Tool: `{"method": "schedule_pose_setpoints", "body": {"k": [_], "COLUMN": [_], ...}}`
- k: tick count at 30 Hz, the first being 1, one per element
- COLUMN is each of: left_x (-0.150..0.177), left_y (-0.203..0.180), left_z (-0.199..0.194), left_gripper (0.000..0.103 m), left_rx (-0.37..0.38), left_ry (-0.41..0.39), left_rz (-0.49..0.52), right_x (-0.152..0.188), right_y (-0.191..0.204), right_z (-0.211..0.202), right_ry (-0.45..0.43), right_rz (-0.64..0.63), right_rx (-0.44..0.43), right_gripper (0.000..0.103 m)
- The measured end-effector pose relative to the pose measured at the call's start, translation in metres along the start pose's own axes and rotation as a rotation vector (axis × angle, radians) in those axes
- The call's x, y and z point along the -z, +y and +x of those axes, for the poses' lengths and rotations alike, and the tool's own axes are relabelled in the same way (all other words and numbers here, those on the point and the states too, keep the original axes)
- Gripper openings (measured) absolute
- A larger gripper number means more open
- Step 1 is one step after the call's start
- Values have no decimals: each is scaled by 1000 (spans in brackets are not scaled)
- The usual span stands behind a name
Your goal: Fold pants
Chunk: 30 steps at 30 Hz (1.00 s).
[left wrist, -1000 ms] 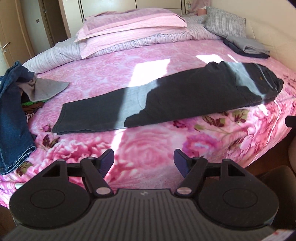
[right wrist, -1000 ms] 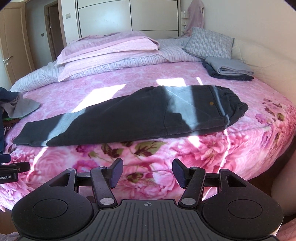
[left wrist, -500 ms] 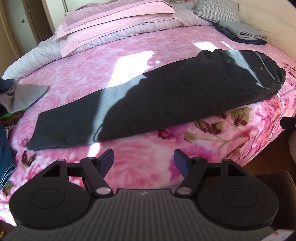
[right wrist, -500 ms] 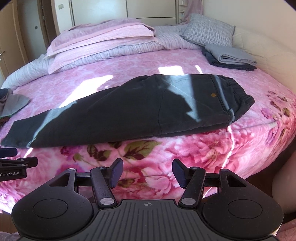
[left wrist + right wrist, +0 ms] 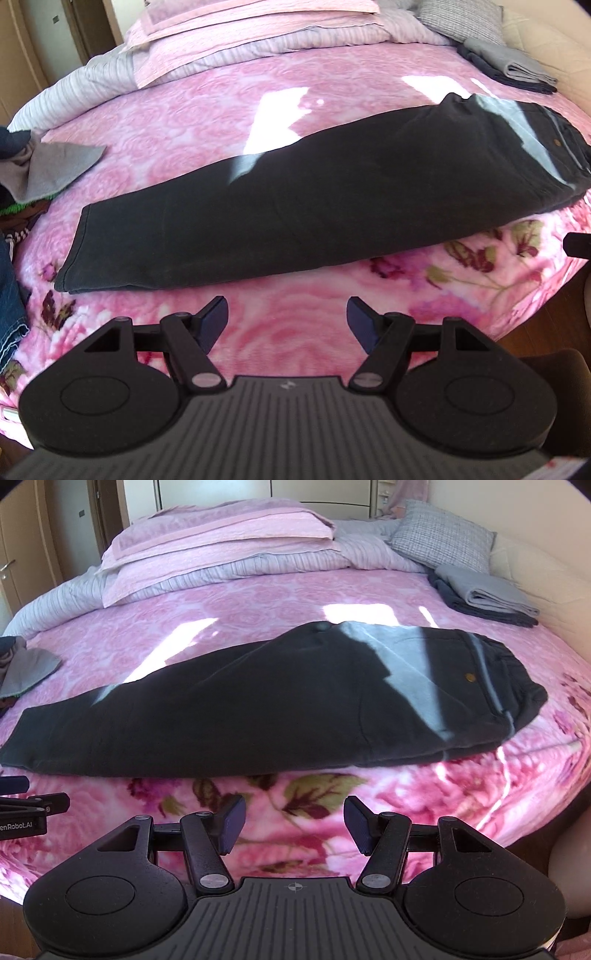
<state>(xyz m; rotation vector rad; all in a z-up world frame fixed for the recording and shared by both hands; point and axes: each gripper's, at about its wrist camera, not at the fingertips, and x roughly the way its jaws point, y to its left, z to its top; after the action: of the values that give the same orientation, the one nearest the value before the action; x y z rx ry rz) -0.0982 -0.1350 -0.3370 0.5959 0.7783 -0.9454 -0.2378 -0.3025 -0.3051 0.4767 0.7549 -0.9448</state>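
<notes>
The dark pants lie lengthwise along the bed's near edge, already doubled leg on leg. The left gripper hovers nearer the hem end, the right gripper nearer the waistband; both are spread wide and empty.

Both views are lit by strong daylight. Hard-edged sunlit patches are thrown across the pink bedspread, and they are blown out to near white there. The same bands are laid over the dark pants, where the fabric is washed to a pale grey near the waistband. The rest of the pants is left in deep shadow, so little weave can be made out. Heavy fisheye distortion is seen: the bed edge is bowed and the frame corners are darkened. Slight softness is noted across the left wrist view, while the right wrist view is rendered more sharply.
</notes>
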Motion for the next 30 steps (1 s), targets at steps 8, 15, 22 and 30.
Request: {"method": "schedule_pose_setpoints", "body": {"k": [8, 15, 22, 30], "left_x": [-2, -4, 15, 53], "left_y": [14, 29, 128, 184], "left_z": [10, 17, 33, 74], "left_gripper": [67, 67, 54, 48], "left_rx": [-1, 21, 246, 362], "left_ry": [18, 5, -65, -112], "left_rz": [-15, -63, -552, -1018], "right_x": [-6, -11, -16, -20], "right_y": [8, 21, 40, 66], "right_z": [17, 32, 53, 77], "right_ry": [22, 31, 5, -62], "right_rz": [-8, -20, -32, -45], "right_rx": [-4, -13, -63, -156], "right_gripper": [56, 56, 56, 56]}}
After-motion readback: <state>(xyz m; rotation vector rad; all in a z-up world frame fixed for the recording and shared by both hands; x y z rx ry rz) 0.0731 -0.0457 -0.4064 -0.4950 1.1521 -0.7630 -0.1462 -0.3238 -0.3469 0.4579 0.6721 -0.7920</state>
